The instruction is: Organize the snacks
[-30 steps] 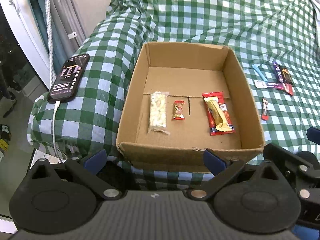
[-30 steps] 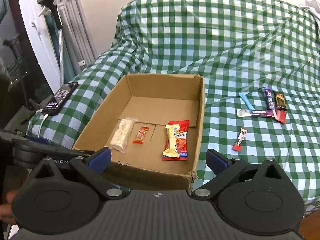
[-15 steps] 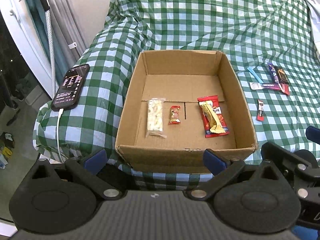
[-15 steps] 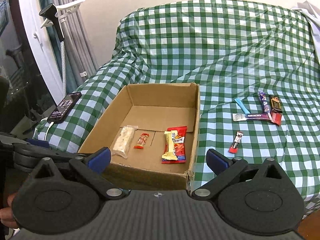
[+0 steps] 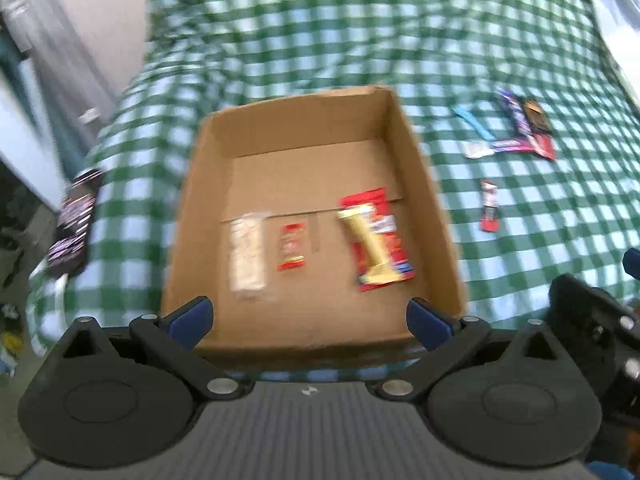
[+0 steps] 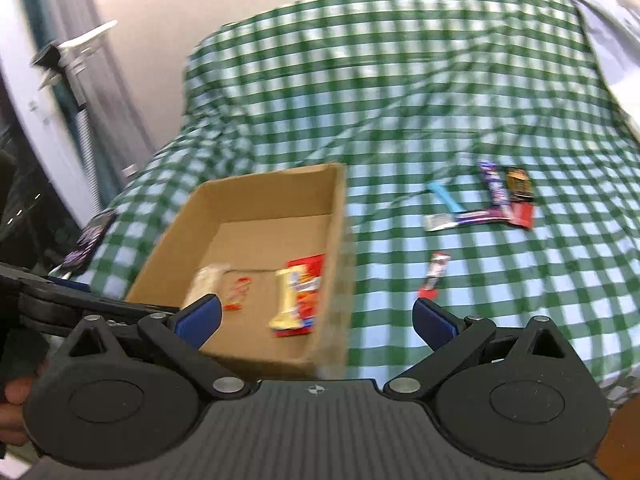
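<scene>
Between picks: both grippers' jaws apart, empty; next, reach the red stick snack right of the box.

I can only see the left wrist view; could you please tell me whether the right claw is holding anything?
Observer: No, the right claw is open with nothing in it, facing the near right corner of the cardboard box.
Operator: Thank you. Is a person visible anywhere?
Observer: Only a hand, at the lower left edge of the right wrist view.
</scene>
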The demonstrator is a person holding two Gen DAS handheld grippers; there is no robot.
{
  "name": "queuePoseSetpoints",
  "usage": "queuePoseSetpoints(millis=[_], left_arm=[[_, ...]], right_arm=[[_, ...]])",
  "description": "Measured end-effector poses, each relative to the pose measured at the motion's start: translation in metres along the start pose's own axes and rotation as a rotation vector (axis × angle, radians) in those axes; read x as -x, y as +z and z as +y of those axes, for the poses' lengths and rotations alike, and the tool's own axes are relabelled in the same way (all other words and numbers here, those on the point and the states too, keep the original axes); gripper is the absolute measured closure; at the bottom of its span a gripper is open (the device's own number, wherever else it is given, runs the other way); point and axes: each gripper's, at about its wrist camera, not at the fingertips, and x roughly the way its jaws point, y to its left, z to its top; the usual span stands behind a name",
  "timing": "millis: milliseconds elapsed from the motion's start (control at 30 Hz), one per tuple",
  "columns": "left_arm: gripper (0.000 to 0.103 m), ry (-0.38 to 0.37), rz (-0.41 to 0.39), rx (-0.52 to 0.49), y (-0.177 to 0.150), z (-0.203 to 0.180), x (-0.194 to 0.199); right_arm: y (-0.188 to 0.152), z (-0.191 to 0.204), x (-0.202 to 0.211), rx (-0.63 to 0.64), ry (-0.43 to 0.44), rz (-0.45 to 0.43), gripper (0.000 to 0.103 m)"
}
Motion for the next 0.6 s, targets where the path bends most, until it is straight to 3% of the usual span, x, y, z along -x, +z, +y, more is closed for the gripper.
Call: queuePoseSetpoints(millis=[333,600], left_arm=[[0.000,-0.109,0.010,-0.231,0.105,-0.120,-0.060],[0.000,-0.180,0.003,-0.426,0.182,-0.230,-0.168]], right_arm=[[0.026,-0.132,-0.027,-0.161,-0.244,-0.034,0.002],[0.061,-0.246,-0.101,-0.255,-0.370,-0.019,0.002]])
